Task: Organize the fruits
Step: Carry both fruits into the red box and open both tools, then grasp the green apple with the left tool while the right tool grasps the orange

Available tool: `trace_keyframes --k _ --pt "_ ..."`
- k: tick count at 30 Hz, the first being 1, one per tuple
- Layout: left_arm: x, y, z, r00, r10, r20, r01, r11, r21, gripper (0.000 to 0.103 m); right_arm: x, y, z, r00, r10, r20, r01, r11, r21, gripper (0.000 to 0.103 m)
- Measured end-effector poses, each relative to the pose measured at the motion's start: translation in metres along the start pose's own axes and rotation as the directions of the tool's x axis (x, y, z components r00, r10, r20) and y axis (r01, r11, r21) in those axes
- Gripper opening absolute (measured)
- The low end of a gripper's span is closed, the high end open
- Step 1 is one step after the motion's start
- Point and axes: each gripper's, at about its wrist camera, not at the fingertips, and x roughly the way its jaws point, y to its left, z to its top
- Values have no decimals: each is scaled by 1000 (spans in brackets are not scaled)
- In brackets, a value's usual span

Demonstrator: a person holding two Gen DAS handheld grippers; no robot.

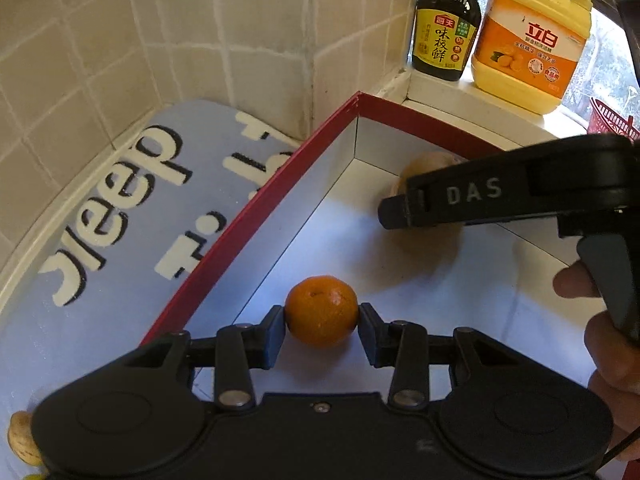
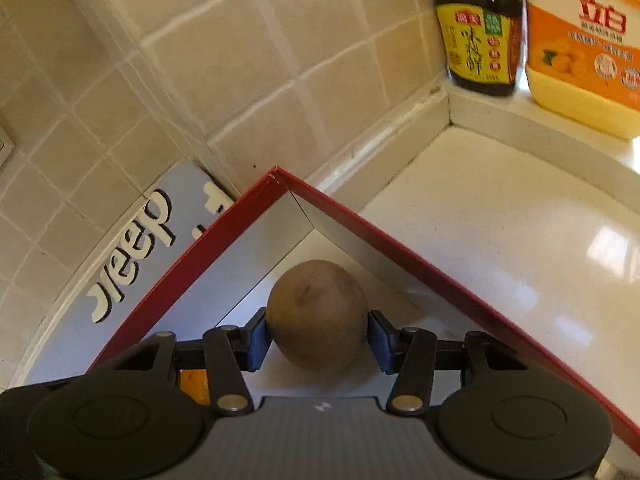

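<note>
My left gripper is shut on a small orange mandarin, held low over the white floor of a red-rimmed box. My right gripper is shut on a brown round fruit, near the far corner of the same box. In the left wrist view the right gripper reaches in from the right, a hand on its handle, and the brown fruit shows partly behind its finger. A patch of the mandarin peeks out at the lower left of the right wrist view.
A light blue mat with white letters lies left of the box, against a tiled wall. A dark sauce bottle and a yellow detergent jug stand on the sill. A red basket sits far right. A tan object lies at the lower left.
</note>
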Motion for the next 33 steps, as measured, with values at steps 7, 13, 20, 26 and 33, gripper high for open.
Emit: trace_keyframes --k 7,13,20,26,33 --pt "-17 5 -1 999 -17 38 18 1000 -25 69 -9 0 3 1000 21 9 -21 1000 -5 56" --pt "-100 30 -17 983 -22 185 34 998 -61 77 -72 16 7 991 36 130 -26 997 -73 59" --pt "-203 86 -84 954 113 279 -47 972 -232 78 -140 43 -11 974 119 195 -94 986 -134 60" --pt "-287 123 -142 895 302 327 -171 912 -374 79 -173 100 -29 956 239 173 -188 946 -265 61" --pt "-315 151 -220 863 432 261 -240 807 -540 80 -170 164 -69 948 306 84 -250 883 -397 66"
